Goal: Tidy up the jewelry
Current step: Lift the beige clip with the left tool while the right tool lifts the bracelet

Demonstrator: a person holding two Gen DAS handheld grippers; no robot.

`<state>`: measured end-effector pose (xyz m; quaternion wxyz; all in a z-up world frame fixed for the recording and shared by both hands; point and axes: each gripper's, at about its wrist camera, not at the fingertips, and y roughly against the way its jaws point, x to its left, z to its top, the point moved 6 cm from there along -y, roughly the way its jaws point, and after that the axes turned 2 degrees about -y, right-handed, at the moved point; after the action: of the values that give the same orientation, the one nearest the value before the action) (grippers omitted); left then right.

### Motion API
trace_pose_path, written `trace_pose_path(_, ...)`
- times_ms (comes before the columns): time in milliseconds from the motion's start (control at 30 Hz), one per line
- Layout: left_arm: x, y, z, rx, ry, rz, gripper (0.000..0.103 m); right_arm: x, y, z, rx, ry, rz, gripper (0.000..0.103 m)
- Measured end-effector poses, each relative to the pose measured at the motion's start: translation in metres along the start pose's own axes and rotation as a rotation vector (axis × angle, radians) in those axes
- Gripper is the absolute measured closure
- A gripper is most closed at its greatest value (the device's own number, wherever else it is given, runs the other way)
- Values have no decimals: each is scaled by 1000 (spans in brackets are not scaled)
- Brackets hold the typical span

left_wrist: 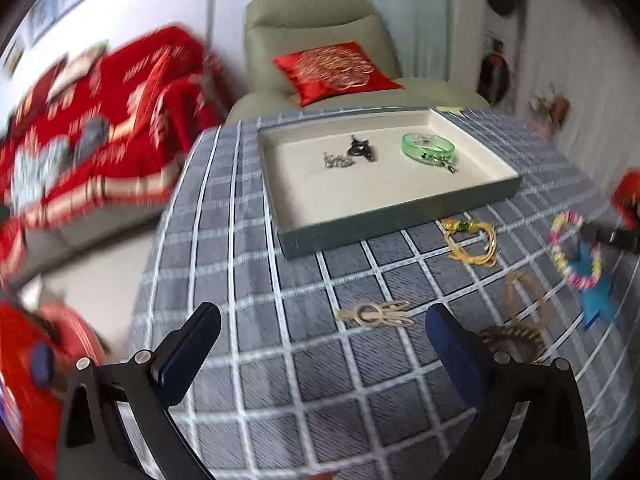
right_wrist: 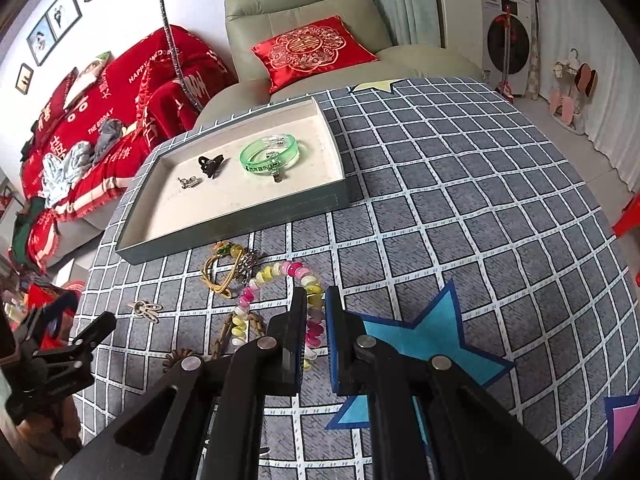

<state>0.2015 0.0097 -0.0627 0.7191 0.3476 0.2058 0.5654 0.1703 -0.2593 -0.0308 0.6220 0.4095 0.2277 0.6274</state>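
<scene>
Left wrist view: left gripper (left_wrist: 320, 340) is spread wide with nothing in it, hovering over the cloth near a beige clip (left_wrist: 376, 314). Tray (left_wrist: 400, 216) already has a green bangle (left_wrist: 428, 146), a black clip (left_wrist: 362, 148) and a small silver piece.

Right wrist view: right gripper (right_wrist: 316, 312) is pinching the bead bracelet (right_wrist: 276, 276), which lies on the cloth. Gold cord (right_wrist: 226, 270) and the brown pieces aren't sorted yet, so maybe halfway. Sofa blanket reads "HAPPY WEDDING"; the bangle's print is too small to read.

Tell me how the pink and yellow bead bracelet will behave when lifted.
The bead bracelet will probably sag: it's separate beads in a loose, uneven loop. The glossy beads may slip between the right gripper pads closed on one side. It's likely light.
</scene>
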Motion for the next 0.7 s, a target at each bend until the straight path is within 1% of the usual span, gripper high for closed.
trace_pose_path(67, -4, -7, 2, 2, -93, -20, 0, 0, 2, -2, 2, 2, 0, 93)
trace_pose_path(100, -6, -10, 2, 1, -150, -50, 0, 0, 3, -3, 2, 2, -2, 93)
trace_pose_path(133, -8, -12, 2, -2, -199, -76, 2, -1, 4, -4, 2, 2, -3, 93)
trace_pose_path(167, -10, -14, 2, -5, -258, -94, 7, -1, 4, -4, 2, 1, -5, 93)
trace_pose_path(200, -12, -15, 3, -6, -294, -108, 7, -2, 4, -5, 2, 0, -6, 93)
trace_pose_path(267, -17, -20, 5, 8, -368, -181, 8, -2, 5, -5, 4, -3, -9, 93)
trace_pose_path(333, -22, -24, 6, 25, -412, -227, 12, -1, 5, -6, 6, -3, -11, 93)
trace_pose_path(500, -36, -31, 4, 64, -493, -330, 12, 3, 4, -7, 11, 7, -14, 93)
trace_pose_path(600, -45, -36, -1, 101, -546, -373, 13, 4, 4, -8, 14, 7, -13, 93)
trace_pose_path(633, -48, -38, -5, 118, -568, -383, 19, 4, 4, -9, 15, 6, -13, 93)
trace_pose_path(700, -51, -42, -4, 129, -572, -410, 20, 5, 4, -10, 17, 5, -11, 93)
